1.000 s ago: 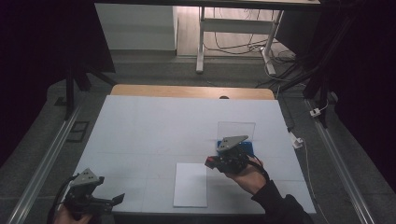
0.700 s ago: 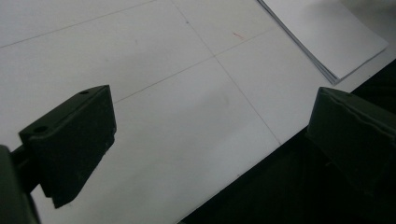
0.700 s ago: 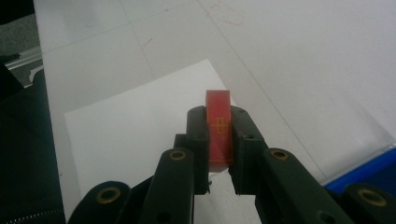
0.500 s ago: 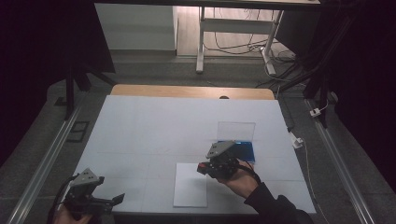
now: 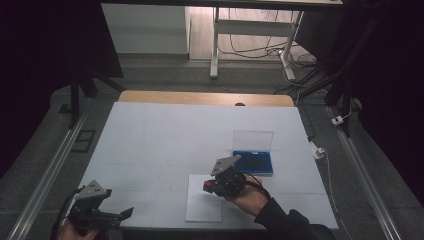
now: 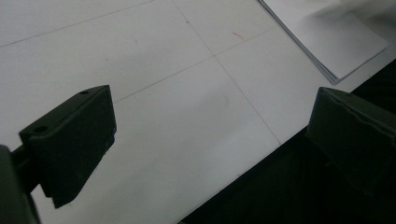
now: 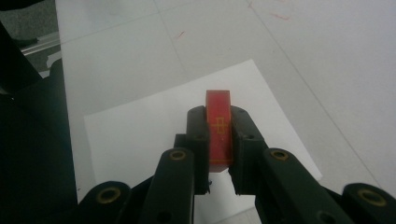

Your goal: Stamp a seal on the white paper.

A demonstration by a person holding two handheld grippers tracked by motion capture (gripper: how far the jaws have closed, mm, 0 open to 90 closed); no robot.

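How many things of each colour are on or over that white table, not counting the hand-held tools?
Red: 1, the small red block clamped in the right gripper
Blue: 1, the blue case with its clear lid up
White: 1, the stack of white paper
Total: 3

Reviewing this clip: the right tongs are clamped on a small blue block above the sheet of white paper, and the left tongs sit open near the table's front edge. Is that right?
Not quite. The block clamped in the right tongs is red with a yellow marking, not blue; the right gripper view shows it. The rest stands: it is above the sheet of white paper, and the left tongs are open near the table's front edge.
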